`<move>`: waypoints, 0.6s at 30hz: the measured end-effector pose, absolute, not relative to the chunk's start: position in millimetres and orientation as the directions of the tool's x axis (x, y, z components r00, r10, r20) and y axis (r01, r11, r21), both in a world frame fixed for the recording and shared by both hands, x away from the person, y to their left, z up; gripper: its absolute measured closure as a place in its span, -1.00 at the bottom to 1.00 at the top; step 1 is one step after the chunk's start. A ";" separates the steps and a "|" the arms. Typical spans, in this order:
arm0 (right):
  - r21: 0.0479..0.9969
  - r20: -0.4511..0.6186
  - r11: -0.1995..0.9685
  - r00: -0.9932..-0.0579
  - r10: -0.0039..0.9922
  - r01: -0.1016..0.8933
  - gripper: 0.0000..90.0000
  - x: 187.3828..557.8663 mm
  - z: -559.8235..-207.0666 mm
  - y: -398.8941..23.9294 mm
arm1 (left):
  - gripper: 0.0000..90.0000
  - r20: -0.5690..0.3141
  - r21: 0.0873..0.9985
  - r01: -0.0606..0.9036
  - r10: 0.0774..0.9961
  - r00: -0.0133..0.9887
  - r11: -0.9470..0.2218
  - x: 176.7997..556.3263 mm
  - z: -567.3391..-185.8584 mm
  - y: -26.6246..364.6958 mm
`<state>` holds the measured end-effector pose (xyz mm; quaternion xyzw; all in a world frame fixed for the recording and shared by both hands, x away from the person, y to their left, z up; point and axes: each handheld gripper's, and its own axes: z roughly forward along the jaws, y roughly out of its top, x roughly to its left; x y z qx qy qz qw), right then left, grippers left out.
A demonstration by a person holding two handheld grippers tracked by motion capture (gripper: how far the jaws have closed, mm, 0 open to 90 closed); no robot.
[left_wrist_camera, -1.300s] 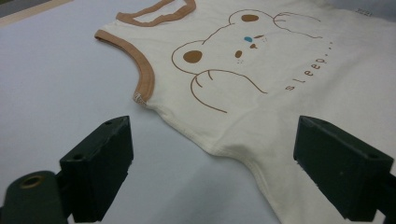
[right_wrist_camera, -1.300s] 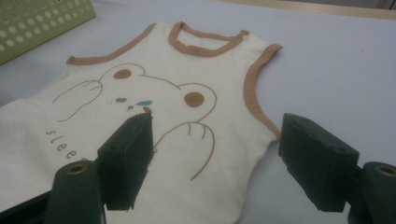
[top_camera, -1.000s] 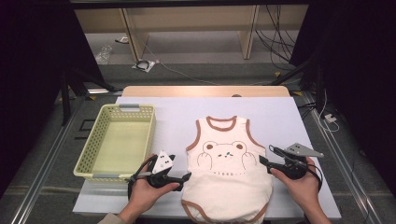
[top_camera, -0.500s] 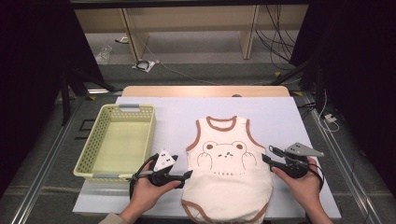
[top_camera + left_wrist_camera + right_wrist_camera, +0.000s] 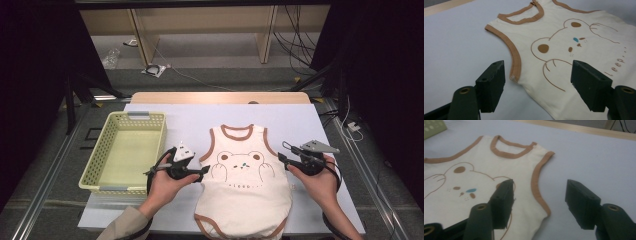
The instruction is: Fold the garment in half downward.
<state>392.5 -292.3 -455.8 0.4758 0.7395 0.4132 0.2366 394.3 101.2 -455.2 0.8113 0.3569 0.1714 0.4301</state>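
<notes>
Lower centre of the high view: one cream bodysuit [image 5: 243, 187] flat on the white table cover [image 5: 310, 125], unmoved since the earlier frames. Left gripper [image 5: 202, 171] shifted rightward to the garment's left armhole edge; jaws apart, straddling the brown trim, lately closing, not pressing. Right gripper [image 5: 281, 155] nudged toward the right armhole; jaws apart, lately reopening a little, side seam between them, unclamped. One yellow basket [image 5: 102, 165] at left, well apart from the garment. Open cover above the neckline and right of the garment. Two grippers counted.
</notes>
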 end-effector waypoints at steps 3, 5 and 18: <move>0.843 0.077 0.170 -0.427 0.901 0.511 0.11 407.5 -455.8 -289.9 | -0.38 -0.040 0.823 0.439 0.734 0.678 -0.361 408.6 -453.1 97.6; 0.839 0.080 0.167 -0.421 0.903 0.518 0.12 416.2 -454.2 -288.0 | -0.38 -0.036 0.823 0.438 0.739 0.673 -0.360 417.0 -451.2 96.0; 0.801 0.078 0.187 -0.409 0.909 0.568 0.34 481.1 -453.5 -268.1 | -0.32 -0.029 0.795 0.490 0.785 0.619 -0.358 476.7 -449.5 82.7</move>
